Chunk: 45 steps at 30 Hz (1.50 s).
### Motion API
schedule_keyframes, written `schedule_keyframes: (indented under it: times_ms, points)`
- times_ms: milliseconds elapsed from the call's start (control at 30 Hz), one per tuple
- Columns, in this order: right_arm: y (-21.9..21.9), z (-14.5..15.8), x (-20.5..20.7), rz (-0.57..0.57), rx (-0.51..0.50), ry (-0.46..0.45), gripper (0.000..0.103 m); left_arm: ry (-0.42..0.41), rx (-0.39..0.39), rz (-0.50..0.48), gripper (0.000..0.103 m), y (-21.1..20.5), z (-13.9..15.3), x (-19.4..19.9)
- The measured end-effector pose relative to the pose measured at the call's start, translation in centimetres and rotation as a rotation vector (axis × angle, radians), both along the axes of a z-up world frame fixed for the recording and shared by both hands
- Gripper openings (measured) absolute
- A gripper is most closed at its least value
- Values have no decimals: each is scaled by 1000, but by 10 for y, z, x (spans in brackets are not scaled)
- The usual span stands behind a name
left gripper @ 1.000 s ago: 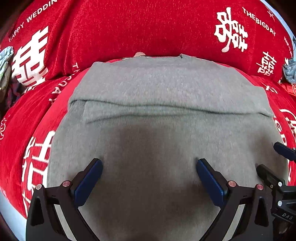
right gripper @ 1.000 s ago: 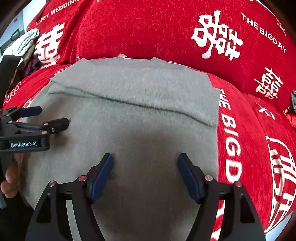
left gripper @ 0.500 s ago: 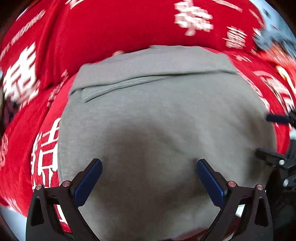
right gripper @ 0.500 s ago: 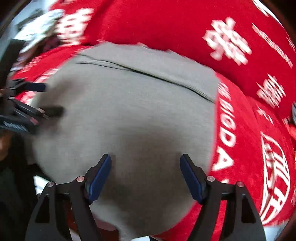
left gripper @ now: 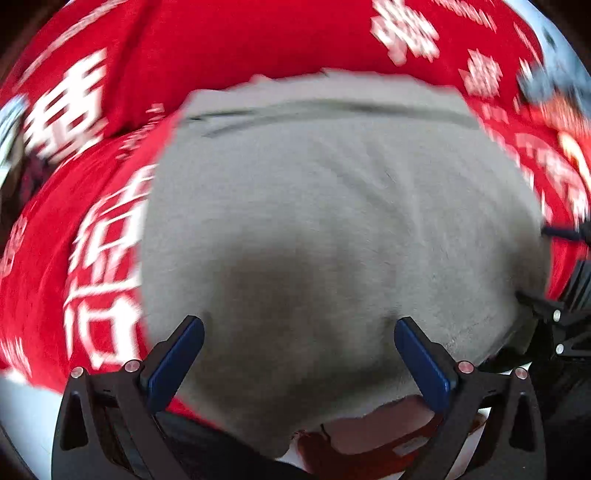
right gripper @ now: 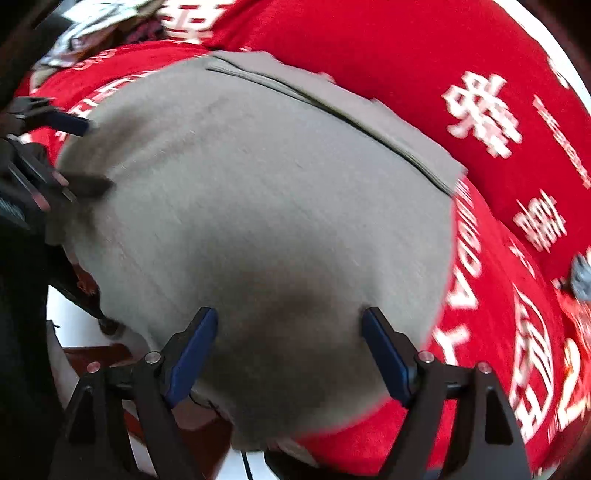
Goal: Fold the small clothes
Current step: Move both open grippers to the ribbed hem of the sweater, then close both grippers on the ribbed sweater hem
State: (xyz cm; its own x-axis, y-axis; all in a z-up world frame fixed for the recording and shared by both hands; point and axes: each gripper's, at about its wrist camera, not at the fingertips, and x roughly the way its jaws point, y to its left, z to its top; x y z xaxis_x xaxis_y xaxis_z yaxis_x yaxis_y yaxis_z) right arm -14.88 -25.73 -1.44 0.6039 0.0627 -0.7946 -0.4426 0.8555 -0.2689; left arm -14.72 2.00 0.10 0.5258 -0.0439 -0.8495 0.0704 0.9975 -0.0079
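Grey garment [left gripper: 332, 206] lies flat on the red cover [left gripper: 66, 229], which carries white characters and lettering. Plain grey knit-looking fabric, no print visible. A fold line runs across its far end, with a narrower band of the same grey beyond it, up against the raised red backing. Near edge hangs over the front of the cover; something reddish-brown and pale shows below it, too blurred to identify. Both views are motion-blurred.

Left gripper [left gripper: 299, 354]: fingers spread wide, blue pads facing each other, nothing between them. It sits low over the near part of the garment, pointing toward the fold, with a dark shadow on the fabric between the fingers. Can't tell if the tips touch the cloth. In the right wrist view it appears at the left edge [right gripper: 79, 155], one finger over the garment's left edge and one on the grey, jaws apart.

Right gripper [right gripper: 288, 350]: also wide apart, empty, low over the garment's near right portion, tilted so the fold line runs diagonally. Right edge of the garment is just beside its right finger, red cover beyond. In the left wrist view it shows at the right edge [left gripper: 546, 266], by the garment's right border.

Small grey-blue item [right gripper: 581, 273] on the cover far right, well apart from the garment. Pale crumpled cloth [right gripper: 96, 22] at upper left.
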Motion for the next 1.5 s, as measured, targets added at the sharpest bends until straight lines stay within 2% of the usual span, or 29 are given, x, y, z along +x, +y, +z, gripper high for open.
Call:
schedule_keyframes:
  times_ms: [67,133,200,333,400,467,500,533,567,633,667,700,800,933,1000,1100,1167,1233,1267,1300,1333,1500]
  points:
    - [-13,6,-5,-44,61,10,83,-1,-86,77,103,28,5,-7]
    - [-29,5,-3,-126,116,54,83,37,-161,162,103,56,-1,-12]
    - [-40,-1,1,-185,161,95,83,82,-202,220,103,72,-12,-12]
    - [-52,-16,8,-246,260,172,83,179,-268,251,103,75,-38,-8]
    - [-54,-18,7,-280,293,156,83,230,-311,229,103,66,-49,-3]
    - [-48,-20,3,-285,301,149,83,263,-283,211,103,50,-57,1]
    - [-47,-20,2,-286,301,140,77,257,-230,216,103,42,-58,2]
    - [-46,-21,2,-291,292,132,73,252,-218,220,103,39,-57,3]
    - [-45,-21,1,-296,278,121,62,251,-227,232,102,40,-57,3]
    - [-50,-19,-2,-298,305,114,41,243,-248,256,92,45,-54,1]
    - [-54,-18,-2,-295,335,125,24,241,-256,265,88,47,-52,-1]
    - [-57,-18,-3,-288,359,137,17,235,-262,276,80,50,-50,-4]
    - [-59,-19,-3,-276,384,149,15,226,-259,291,64,54,-47,-14]
    - [-61,-21,-2,-285,435,188,21,233,-257,274,63,55,-45,-19]
    - [-61,-23,-2,-274,457,194,36,237,-266,276,67,63,-48,-24]
    - [-54,-24,-1,-269,459,194,46,232,-280,278,67,63,-49,-21]
    - [-47,-25,-2,-259,427,181,48,230,-287,276,65,65,-50,-21]
    - [-45,-25,-3,-253,392,163,41,225,-291,285,50,66,-50,-22]
    - [-45,-24,-3,-252,373,152,20,224,-289,292,44,69,-49,-24]
    - [-47,-24,-3,-247,383,155,13,224,-315,285,23,71,-48,-26]
    - [-52,-23,-3,-244,411,165,12,222,-328,278,17,76,-47,-28]
    - [-63,-17,-6,-215,474,168,11,205,-276,264,12,69,-36,-36]
